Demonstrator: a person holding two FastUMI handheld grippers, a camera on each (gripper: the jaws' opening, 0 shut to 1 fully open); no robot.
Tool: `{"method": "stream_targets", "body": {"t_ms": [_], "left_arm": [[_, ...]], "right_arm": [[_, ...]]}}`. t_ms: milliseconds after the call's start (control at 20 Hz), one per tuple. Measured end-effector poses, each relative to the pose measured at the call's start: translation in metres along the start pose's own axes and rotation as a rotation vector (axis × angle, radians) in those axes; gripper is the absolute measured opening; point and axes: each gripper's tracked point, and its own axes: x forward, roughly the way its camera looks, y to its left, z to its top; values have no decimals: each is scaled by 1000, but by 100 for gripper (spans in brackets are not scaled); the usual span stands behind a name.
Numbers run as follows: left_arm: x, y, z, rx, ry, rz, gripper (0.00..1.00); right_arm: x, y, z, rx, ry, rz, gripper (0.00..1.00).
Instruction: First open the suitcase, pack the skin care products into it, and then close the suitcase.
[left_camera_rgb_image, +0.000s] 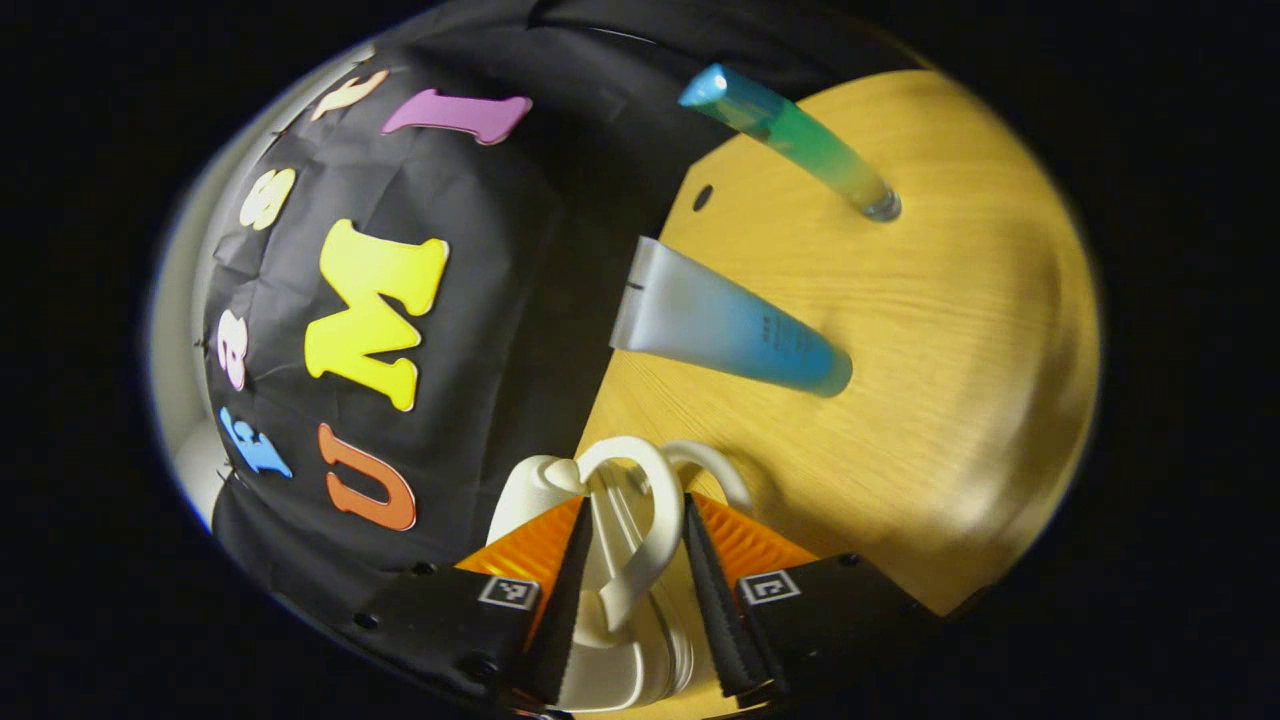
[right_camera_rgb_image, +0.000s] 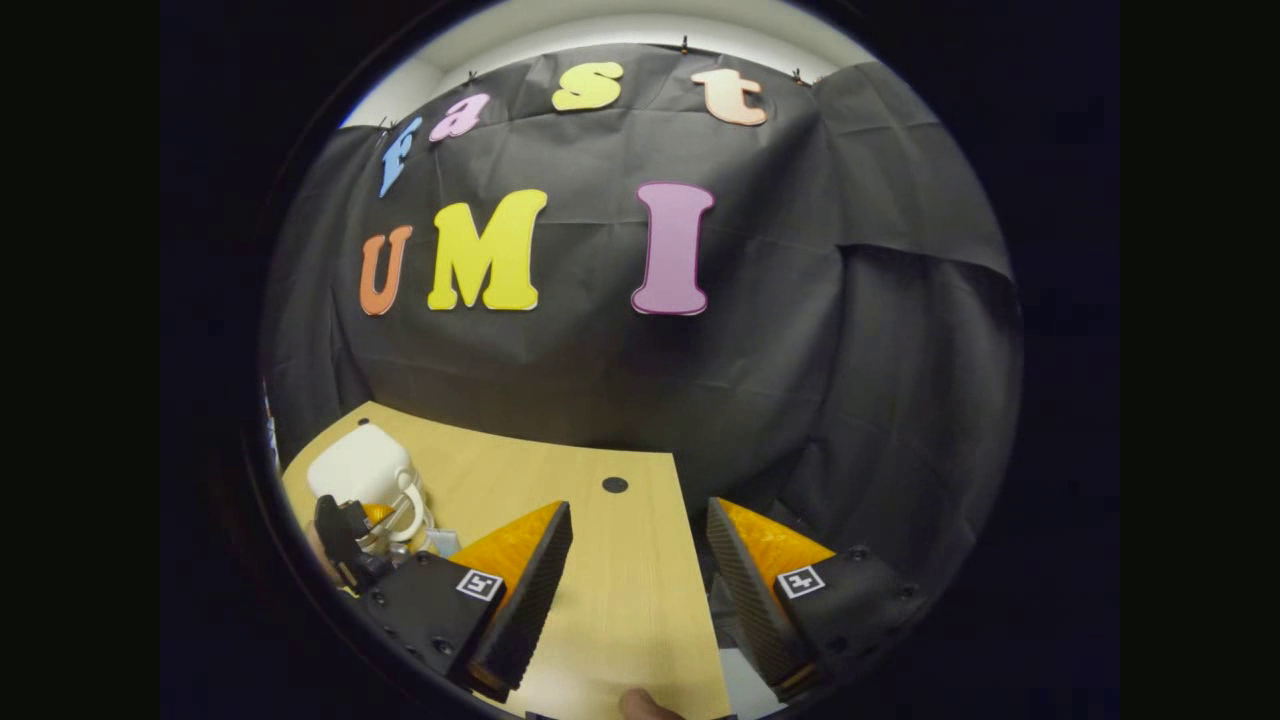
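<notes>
Left gripper (left_camera_rgb_image: 635, 560) straddling white suitcase's (left_camera_rgb_image: 610, 600) handle (left_camera_rgb_image: 640, 520), fingers narrow, contact unclear. Suitcase looking closed, sitting at table (left_camera_rgb_image: 950, 330) corner. 2 skin-care tubes (left_camera_rgb_image: 730, 325) (left_camera_rgb_image: 790, 135) lying near, unpacked. Right gripper (right_camera_rgb_image: 640, 580) hanging wide, gripping nothing. Judging: opening barely starting; packing, closing remaining.

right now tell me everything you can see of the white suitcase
The white suitcase is small, smooth and glossy, hard plastic by its look, with rounded corners and a looped carry handle. It stands on the wooden table near the black cloth wall. The left tool straddles its handle, fingers not clearly pressing it. Whether the lid is open cannot be told.
</notes>
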Motion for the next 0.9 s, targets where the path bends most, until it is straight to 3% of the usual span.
{"method": "stream_targets", "body": {"t_ms": [50,100,150,300,350,450,700,900], "left_arm": [[0,2,-2,32,18,5,43],[2,5,0,55,23,9,40],[2,2,1,61,31,7,29],[-4,15,8,83,39,31,19],[-5,21,8,76,37,36,11],[-7,26,5,12,35,20,4],[-20,65,9,-131,-27,-1,3],[-33,116,1,-302,-84,-17,3]], "right_arm": [[2,-4,-3,4,4,9,81],[5,-6,-5,8,9,20,81],[6,-8,-8,10,13,31,81],[11,-14,-12,-11,20,34,81],[11,-14,-11,-10,21,28,81],[9,-13,-6,0,18,11,80],[5,8,8,9,-3,-49,81],[-3,37,22,-3,-27,-82,81]]}}
